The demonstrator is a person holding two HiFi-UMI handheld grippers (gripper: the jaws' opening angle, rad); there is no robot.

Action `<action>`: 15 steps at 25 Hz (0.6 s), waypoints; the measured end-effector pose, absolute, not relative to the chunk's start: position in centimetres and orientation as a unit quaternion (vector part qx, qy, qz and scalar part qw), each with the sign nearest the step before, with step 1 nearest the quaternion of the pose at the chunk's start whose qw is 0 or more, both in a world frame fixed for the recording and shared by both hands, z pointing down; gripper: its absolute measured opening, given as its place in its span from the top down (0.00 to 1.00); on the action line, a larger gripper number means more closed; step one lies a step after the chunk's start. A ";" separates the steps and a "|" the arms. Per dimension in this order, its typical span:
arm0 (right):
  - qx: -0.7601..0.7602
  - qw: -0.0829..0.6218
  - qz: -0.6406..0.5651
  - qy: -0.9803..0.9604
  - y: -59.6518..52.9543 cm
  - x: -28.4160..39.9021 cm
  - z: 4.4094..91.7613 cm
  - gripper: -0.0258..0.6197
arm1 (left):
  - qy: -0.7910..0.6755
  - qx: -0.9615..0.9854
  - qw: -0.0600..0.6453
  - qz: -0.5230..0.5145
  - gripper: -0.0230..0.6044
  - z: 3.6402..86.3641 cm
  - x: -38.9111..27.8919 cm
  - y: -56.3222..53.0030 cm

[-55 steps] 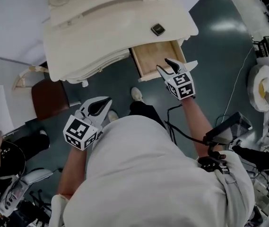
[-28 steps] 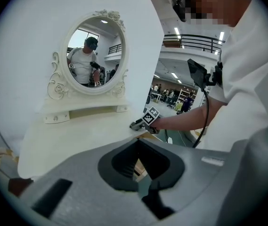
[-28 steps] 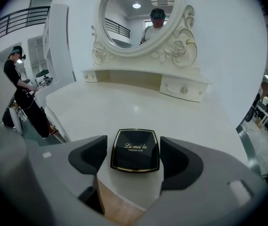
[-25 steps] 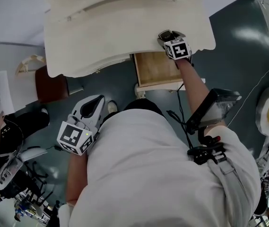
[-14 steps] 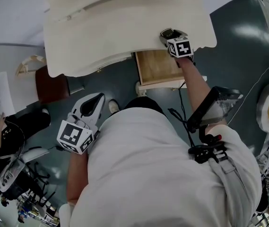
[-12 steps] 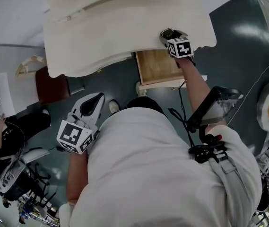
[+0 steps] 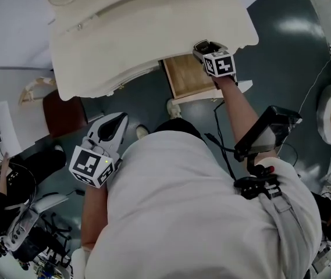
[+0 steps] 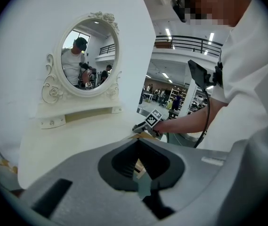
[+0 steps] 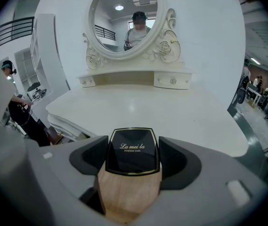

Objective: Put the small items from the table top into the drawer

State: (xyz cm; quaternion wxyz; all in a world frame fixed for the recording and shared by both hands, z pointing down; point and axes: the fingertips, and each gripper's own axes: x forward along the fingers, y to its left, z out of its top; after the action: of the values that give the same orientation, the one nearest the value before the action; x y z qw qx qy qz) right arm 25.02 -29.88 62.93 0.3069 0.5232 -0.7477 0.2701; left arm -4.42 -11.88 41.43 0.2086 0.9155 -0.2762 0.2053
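Observation:
A black square powder compact (image 9: 133, 150) with gold lettering sits clamped between the jaws of my right gripper (image 9: 133, 155). In the head view my right gripper (image 7: 202, 47) hovers at the front edge of the white dressing table (image 7: 148, 34), over the back of the open wooden drawer (image 7: 184, 78). The drawer's light wood (image 9: 130, 192) shows directly under the compact. My left gripper (image 7: 117, 121) hangs low at the left, away from the table, jaws together and holding nothing. In the left gripper view my left gripper (image 8: 141, 173) points toward the table.
An oval mirror (image 9: 124, 18) with small drawers below it stands at the back of the table top. A brown stool (image 7: 63, 112) sits on the floor left of the drawer. A shoe (image 7: 171, 106) shows below the drawer front. Other people and equipment stand at the left edge.
My right gripper went from open over the drawer up to the table top, shut on the compact, and has now drawn it back to the table edge above the drawer. The left gripper barely moved.

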 end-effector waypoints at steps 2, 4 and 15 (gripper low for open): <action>0.527 0.310 0.274 -0.742 -28.3 25.0 63.0 0.44 | -0.267 0.919 0.207 0.204 0.96 41.4 -4.6 -11.5; 0.530 0.312 0.279 -0.738 -26.8 24.7 63.2 0.44 | -0.258 0.922 0.206 0.203 0.96 41.5 -4.9 -11.0; 0.512 0.332 0.315 -0.727 -22.6 22.4 66.5 0.44 | -0.250 0.921 0.213 0.211 0.96 42.0 -6.6 -8.7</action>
State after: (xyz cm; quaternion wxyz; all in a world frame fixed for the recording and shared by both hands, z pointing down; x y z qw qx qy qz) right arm 22.35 -22.57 66.49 0.3318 0.5122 -0.7269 0.3148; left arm -6.56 -8.71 41.99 0.2128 0.9208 -0.2502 0.2105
